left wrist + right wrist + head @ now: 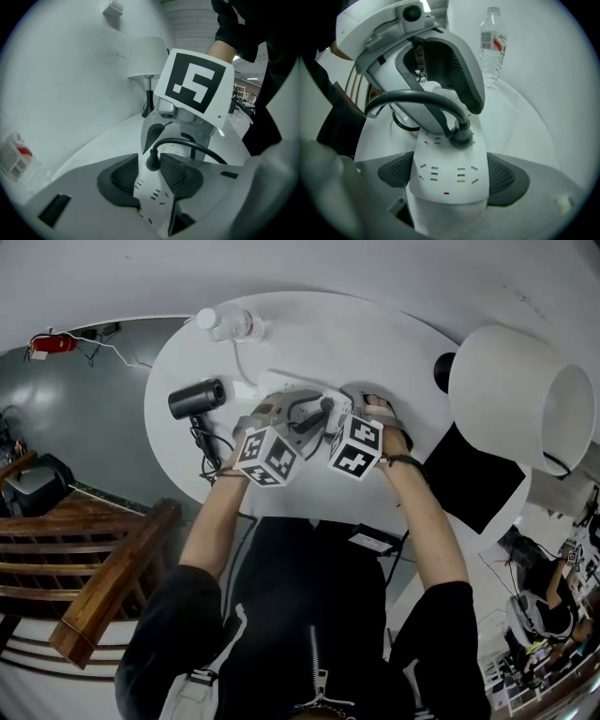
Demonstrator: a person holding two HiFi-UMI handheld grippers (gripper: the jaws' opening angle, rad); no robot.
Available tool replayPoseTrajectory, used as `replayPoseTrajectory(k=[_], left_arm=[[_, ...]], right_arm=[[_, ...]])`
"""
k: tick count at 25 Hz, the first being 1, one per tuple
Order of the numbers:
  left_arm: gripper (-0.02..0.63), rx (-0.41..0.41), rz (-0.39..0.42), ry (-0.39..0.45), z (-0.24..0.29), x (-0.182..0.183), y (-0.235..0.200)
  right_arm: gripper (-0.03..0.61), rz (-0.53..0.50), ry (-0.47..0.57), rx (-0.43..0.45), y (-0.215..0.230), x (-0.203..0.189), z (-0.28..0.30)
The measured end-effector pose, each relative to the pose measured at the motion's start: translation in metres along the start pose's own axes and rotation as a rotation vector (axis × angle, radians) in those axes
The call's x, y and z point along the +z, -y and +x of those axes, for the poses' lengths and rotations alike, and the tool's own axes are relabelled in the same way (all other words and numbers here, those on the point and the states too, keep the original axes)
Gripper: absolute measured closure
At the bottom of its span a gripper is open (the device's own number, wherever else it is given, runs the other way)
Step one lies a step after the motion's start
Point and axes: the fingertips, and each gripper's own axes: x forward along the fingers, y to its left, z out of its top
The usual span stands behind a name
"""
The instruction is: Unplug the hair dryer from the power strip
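A white power strip (447, 171) lies on the round white table (375, 343). My right gripper (450, 180) is shut on the strip, a dark pad pressed against each long side. A black plug (461, 136) sits in a socket of the strip (150, 197), and its black cable (412, 96) arcs away to the left. My left gripper (152, 176) stands open with the plug (151, 161) between its pads. The black hair dryer (197, 397) lies on the table left of both grippers. In the head view the two marker cubes hide most of the strip.
A clear water bottle (230, 324) stands at the table's far edge. A white lamp (520, 399) rises at the right, with a black flat sheet (478, 479) below it. A wooden railing (94, 559) runs at the lower left.
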Motion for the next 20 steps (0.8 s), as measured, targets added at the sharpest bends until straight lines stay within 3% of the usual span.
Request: replayPoseTrajectory(k=[6,11,17,20], left_arm=[[0.483,-0.009,-0.027,0.03,0.0071,0.0035,0.0024],[0.522,-0.02,-0.04,0.045,0.0101,0.0054,0.0068],[0.545,-0.047,-0.108,0.056,0.0073,0.008,0.0032],[0.551,-0.031,-0.086,0.059,0.0062,0.0084,0.0032]], right_arm=[[0.12,0.003,0.002,-0.002,-0.001,0.0,0.0011],[0.12,0.006,0.0,0.001,-0.0015,-0.0007,0.0018],[0.12,0.008,-0.006,0.002,-0.001,-0.0004,0.0014],[0.12,0.01,-0.008,0.003,-0.0011,0.0003,0.0019]])
